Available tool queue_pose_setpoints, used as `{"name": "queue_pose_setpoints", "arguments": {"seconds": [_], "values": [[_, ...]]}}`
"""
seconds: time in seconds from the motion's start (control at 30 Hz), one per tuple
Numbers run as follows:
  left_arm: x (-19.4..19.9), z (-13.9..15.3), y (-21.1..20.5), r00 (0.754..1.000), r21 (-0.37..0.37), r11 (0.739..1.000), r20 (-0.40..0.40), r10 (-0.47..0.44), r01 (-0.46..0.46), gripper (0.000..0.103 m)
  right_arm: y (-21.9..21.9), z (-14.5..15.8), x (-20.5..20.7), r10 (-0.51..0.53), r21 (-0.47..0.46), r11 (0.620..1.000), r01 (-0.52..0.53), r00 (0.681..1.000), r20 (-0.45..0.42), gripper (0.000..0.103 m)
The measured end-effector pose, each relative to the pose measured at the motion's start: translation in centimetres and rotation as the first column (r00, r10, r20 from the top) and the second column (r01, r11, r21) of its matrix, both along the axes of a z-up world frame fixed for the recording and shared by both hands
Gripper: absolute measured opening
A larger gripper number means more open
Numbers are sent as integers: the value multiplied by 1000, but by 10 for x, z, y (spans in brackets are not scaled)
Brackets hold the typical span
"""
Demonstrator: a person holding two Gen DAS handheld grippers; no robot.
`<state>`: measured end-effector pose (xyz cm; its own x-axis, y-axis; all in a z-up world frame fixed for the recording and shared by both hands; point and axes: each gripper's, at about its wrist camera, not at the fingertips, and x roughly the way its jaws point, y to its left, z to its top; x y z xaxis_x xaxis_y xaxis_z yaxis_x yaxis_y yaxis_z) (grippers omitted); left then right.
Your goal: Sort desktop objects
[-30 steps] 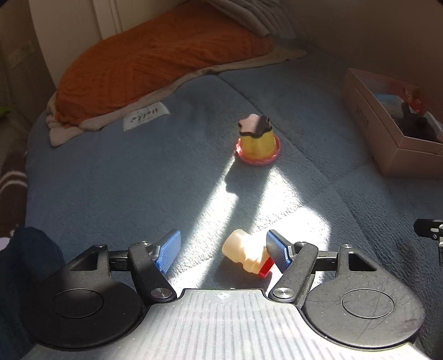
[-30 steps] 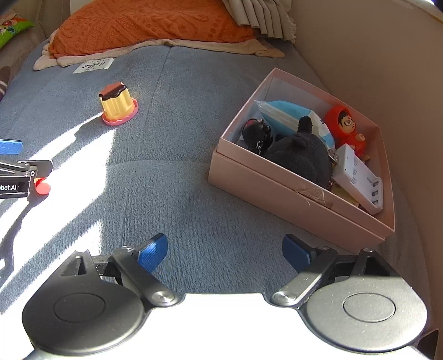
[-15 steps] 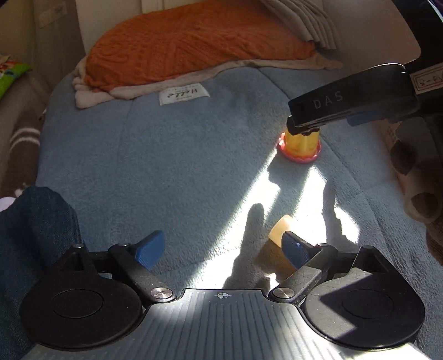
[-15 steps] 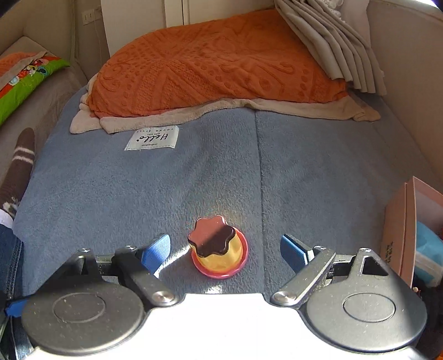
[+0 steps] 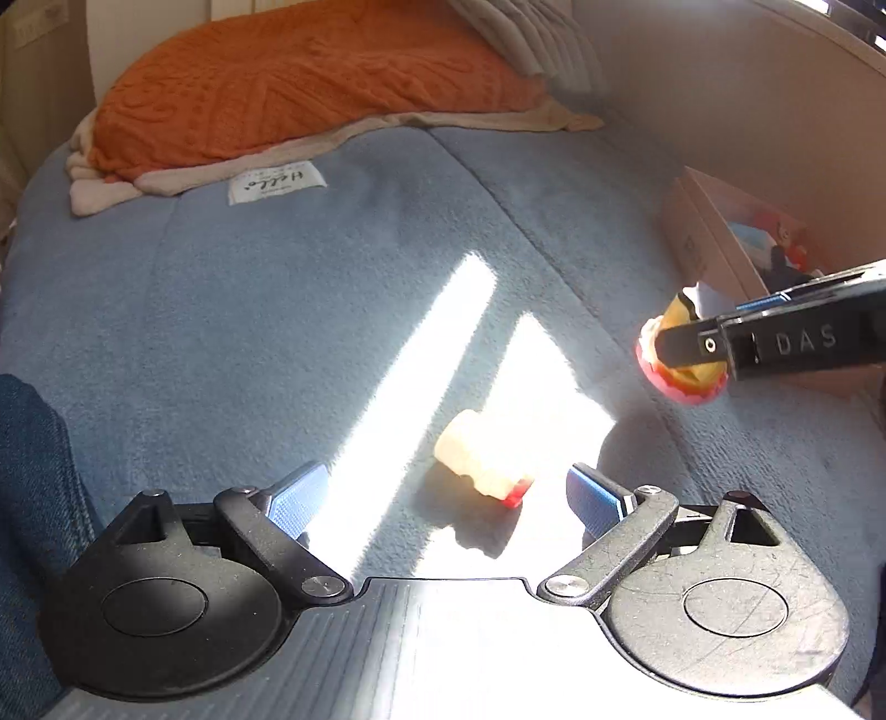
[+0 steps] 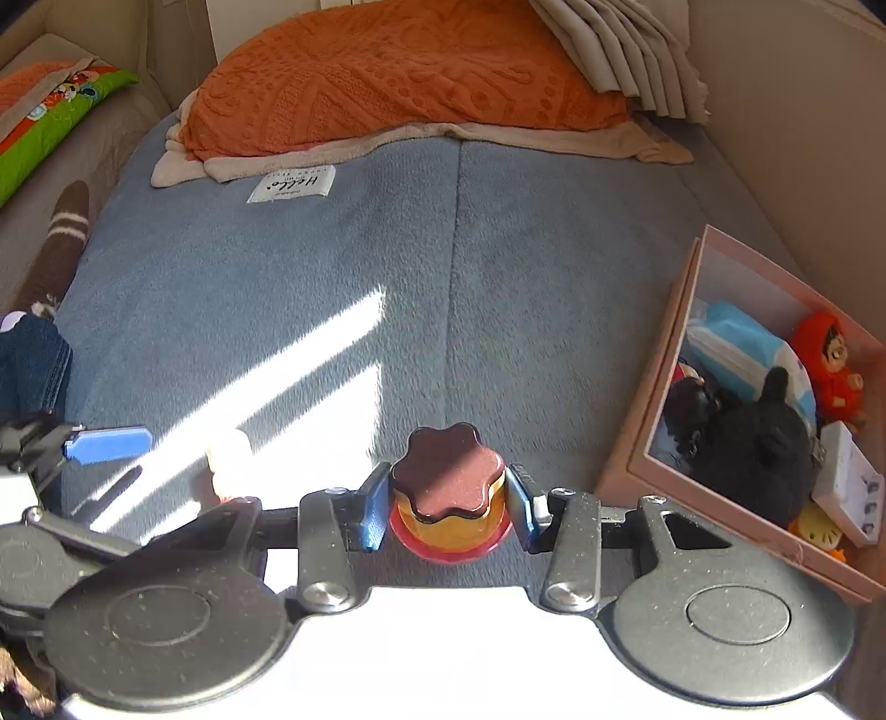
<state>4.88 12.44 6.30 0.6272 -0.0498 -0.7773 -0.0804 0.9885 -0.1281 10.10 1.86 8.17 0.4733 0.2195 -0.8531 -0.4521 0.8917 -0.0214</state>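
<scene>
A yellow pudding toy [image 6: 447, 504] with a brown top and pink base sits between the blue pads of my right gripper [image 6: 448, 512], which is shut on it. It also shows in the left wrist view [image 5: 682, 354], held above the blue blanket. A small cream bottle toy [image 5: 480, 462] with a red cap lies on its side in the sunlit patch, just ahead of my open left gripper [image 5: 448, 498]. The bottle shows faintly in the right wrist view [image 6: 228, 451]. A pink box [image 6: 653, 437] holding toys stands to the right.
An orange pillow [image 6: 404, 77] and folded grey cloth [image 6: 626, 50] lie at the far end of the blue blanket [image 6: 332, 288]. A white label [image 6: 292, 185] is sewn on the blanket. A beige wall [image 5: 720, 99] runs along the right. A denim-clad leg [image 5: 33, 498] is at left.
My right gripper closed on the pudding toy and carried it right toward the pink box. My left gripper shifted so that the bottle lies between its open fingers.
</scene>
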Motion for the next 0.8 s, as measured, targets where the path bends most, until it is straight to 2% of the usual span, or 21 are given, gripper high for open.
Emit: {"name": "queue_pose_setpoints", "arguments": {"seconds": [0.1,0.17,0.23,0.37,0.43,0.5,0.6,0.67,0.8], "values": [[3,0,-18,998,10,998,23,-59,59,97,-31,-2,-36,-13,-69,998,10,999,-43,43],[10,-8,-29,996,5,996,-9,-86,86,97,-49,-7,-53,-46,-69,997,40,996,-83,43],[13,-15,-35,992,-38,992,-41,-119,117,97,-59,-15,-60,-64,-65,996,58,993,-94,43],[3,-12,-47,975,-117,969,-19,-221,218,97,-62,-26,-64,-68,-95,993,65,997,-34,43],[-4,-2,-50,967,-114,960,21,-254,255,97,-58,-31,-65,-54,-121,991,53,999,-5,44],[-8,7,-50,968,-69,966,51,-246,249,97,-55,-33,-66,-43,-129,991,43,999,1,52],[-6,10,-49,985,78,984,53,-164,159,97,-53,-36,-66,-33,-146,989,34,999,11,61],[4,3,-44,994,78,991,17,-112,111,96,-51,-39,-67,-24,-161,987,25,1000,7,64],[15,-14,-37,998,72,996,-36,-54,56,83,-46,-44,-73,5,-199,980,-3,1000,13,78]]}}
